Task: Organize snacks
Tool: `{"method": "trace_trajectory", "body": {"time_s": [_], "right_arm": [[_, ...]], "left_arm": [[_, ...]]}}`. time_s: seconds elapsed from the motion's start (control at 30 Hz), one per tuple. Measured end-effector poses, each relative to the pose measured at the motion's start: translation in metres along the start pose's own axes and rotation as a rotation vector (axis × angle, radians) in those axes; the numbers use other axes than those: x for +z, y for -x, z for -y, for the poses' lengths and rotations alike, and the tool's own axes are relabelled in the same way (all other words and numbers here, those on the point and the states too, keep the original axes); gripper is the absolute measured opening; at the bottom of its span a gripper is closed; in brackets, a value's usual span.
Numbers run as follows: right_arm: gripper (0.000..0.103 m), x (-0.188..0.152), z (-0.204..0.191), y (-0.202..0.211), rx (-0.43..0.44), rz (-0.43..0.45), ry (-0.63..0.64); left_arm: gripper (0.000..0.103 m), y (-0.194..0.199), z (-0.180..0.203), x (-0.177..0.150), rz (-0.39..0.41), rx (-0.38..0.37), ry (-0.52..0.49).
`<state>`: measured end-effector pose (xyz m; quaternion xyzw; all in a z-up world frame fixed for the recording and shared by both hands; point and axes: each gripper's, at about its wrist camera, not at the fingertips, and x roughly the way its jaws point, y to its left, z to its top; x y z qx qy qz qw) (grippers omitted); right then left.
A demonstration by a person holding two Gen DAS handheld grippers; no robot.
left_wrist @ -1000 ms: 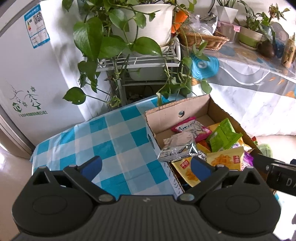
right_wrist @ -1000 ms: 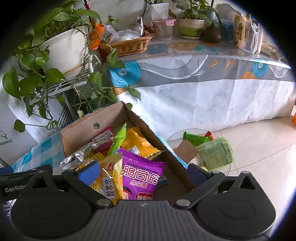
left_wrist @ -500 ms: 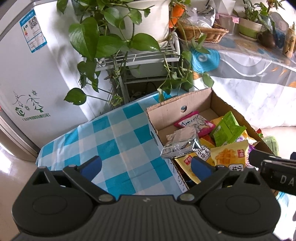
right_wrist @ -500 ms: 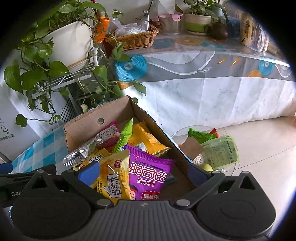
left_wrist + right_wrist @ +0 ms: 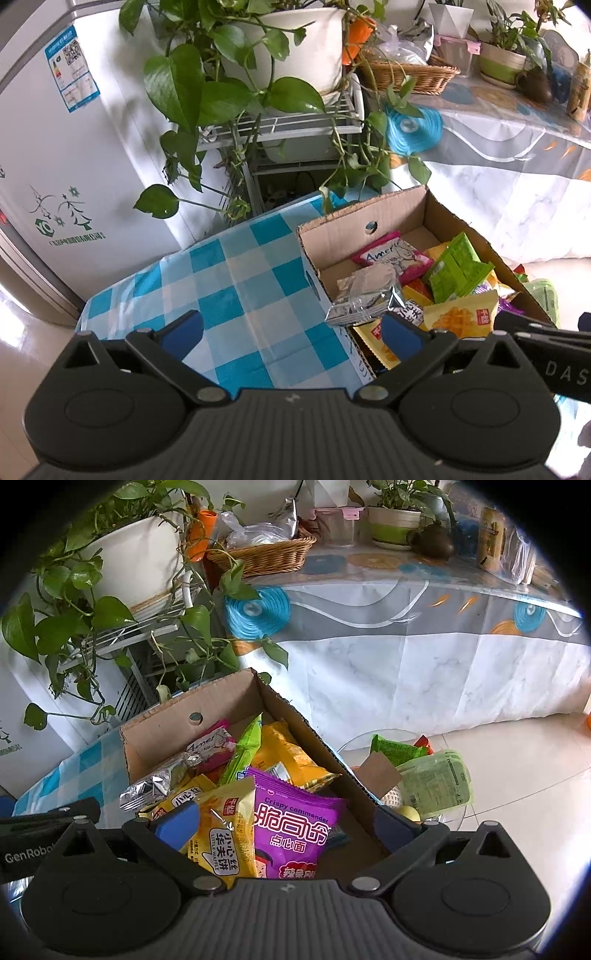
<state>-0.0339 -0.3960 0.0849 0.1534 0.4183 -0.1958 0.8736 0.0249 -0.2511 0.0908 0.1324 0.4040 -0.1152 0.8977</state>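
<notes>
Brown cardboard box (image 5: 424, 218) sits at right edge of blue-and-white checked tablecloth (image 5: 236, 291); cloth left of it lies bare. Crinkled silver foil packet (image 5: 364, 295) overhangs box's left wall, long axis across it. Left gripper (image 5: 291, 334) and right gripper (image 5: 288, 825): jaws wide apart, holding nothing. Purple snack bag (image 5: 293, 825) upright between right fingers.

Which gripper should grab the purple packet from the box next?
Right. The right gripper is open directly over the purple packet in the cardboard box. The left gripper, also open, sits over the checked tablecloth beside the box.
</notes>
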Motion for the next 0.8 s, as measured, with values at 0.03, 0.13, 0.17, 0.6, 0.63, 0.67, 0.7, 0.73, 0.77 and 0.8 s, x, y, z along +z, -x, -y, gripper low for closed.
{"method": "trace_trajectory", "body": {"time_s": [0.03,0.13,0.17,0.6,0.63,0.67,0.7,0.73,0.77,0.8], "right_arm": [[0.103,0.0000,-0.0003,0.0000,0.001,0.001,0.001],[0.103,0.0002,-0.0006,-0.0001,0.002,0.000,0.003],[0.103,0.0004,-0.0009,-0.0003,0.001,-0.001,0.005],[0.103,-0.0002,-0.0020,0.0006,-0.001,0.006,0.014],[0.103,-0.0001,-0.0020,0.0007,0.000,0.007,0.014],[0.103,0.0000,-0.0019,0.0007,0.001,0.007,0.014],[0.103,-0.0001,-0.0017,0.0006,0.003,0.007,0.012],[0.103,-0.0001,-0.0016,0.0004,0.004,0.006,0.012],[0.103,-0.0004,-0.0021,0.0004,0.004,0.005,0.012],[0.103,-0.0006,-0.0023,0.0001,0.005,0.003,0.013]], "left_arm": [[0.101,0.0002,-0.0001,0.0001,0.001,0.001,0.000],[0.101,0.0010,-0.0007,-0.0001,0.005,0.002,-0.002],[0.101,0.0011,-0.0004,-0.0002,0.006,0.004,-0.005],[0.102,0.0002,-0.0019,0.0006,-0.002,0.005,-0.009],[0.102,0.0004,-0.0020,0.0004,0.000,0.003,-0.009],[0.102,0.0006,-0.0024,0.0000,0.005,0.002,-0.009],[0.102,0.0009,-0.0022,-0.0002,0.010,0.003,-0.012],[0.102,0.0013,-0.0018,-0.0006,0.014,0.005,-0.016],[0.102,0.0017,-0.0015,-0.0010,0.018,0.008,-0.020],[0.102,0.0017,-0.0015,-0.0013,0.018,0.009,-0.021]]}}
